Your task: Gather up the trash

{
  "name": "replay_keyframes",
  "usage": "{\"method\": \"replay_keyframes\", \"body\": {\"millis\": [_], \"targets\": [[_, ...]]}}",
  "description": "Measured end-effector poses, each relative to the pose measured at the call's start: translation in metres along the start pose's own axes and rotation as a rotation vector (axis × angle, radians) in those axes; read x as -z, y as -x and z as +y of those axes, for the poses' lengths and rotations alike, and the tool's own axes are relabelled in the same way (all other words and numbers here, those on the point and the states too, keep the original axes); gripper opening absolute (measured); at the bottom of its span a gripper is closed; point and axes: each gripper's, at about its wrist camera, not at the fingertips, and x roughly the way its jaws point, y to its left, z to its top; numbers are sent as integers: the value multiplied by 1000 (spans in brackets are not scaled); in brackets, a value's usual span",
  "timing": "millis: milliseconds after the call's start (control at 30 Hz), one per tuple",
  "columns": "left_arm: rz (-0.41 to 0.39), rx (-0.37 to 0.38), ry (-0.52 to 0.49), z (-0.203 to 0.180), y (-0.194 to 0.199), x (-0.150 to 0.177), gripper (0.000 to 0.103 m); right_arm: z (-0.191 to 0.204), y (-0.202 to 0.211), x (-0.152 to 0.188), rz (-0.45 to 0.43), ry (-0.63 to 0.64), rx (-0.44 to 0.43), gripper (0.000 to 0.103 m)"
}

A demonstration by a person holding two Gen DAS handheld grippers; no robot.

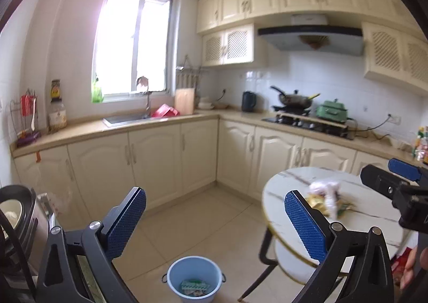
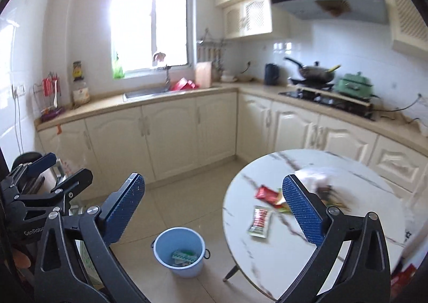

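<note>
A light blue bucket [image 1: 194, 279] stands on the floor left of a round white marble table [image 1: 374, 228]; it holds a green wrapper. It also shows in the right wrist view [image 2: 178, 250]. On the table [image 2: 278, 254] lie a red packet [image 2: 267, 194], a red-and-white sachet [image 2: 260, 221], a crumpled white plastic bag [image 2: 315, 177] and more wrappers. The pile shows in the left wrist view [image 1: 327, 196]. My left gripper [image 1: 214, 218] is open and empty, above the floor and bucket. My right gripper [image 2: 212, 208] is open and empty, near the table's left edge.
Cream cabinets and a counter run along the back, with a sink [image 1: 128, 118], a kettle [image 1: 248, 101] and a stove with a wok [image 1: 294, 99]. An appliance [image 1: 18, 222] stands at the left. The tiled floor [image 1: 203, 220] lies between table and cabinets.
</note>
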Motion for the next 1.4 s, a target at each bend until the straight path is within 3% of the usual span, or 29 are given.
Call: {"method": "replay_keyframes", "body": {"millis": [100,367,467,700,1133,1400], "targets": [[-46,-9,-19,2,68,23,102,-10,52,-7,-57,-9,52,103],[-150,54,-59,-14,176,64,102,-28,150,-15,-152,-21,154,103],[-190,65,-68,-8,209,82,102,-34,175,-17,-189,-33,172,103],[-218,92,-64,6,244,110,102,-41,205,-22,-236,-35,218,103],[-176,94,-75,0,214,87,102,-62,202,-18,-227,-60,257,103],[-39,121,-67,-11,131,69,102,-95,149,-4,-129,-88,294,103]]}}
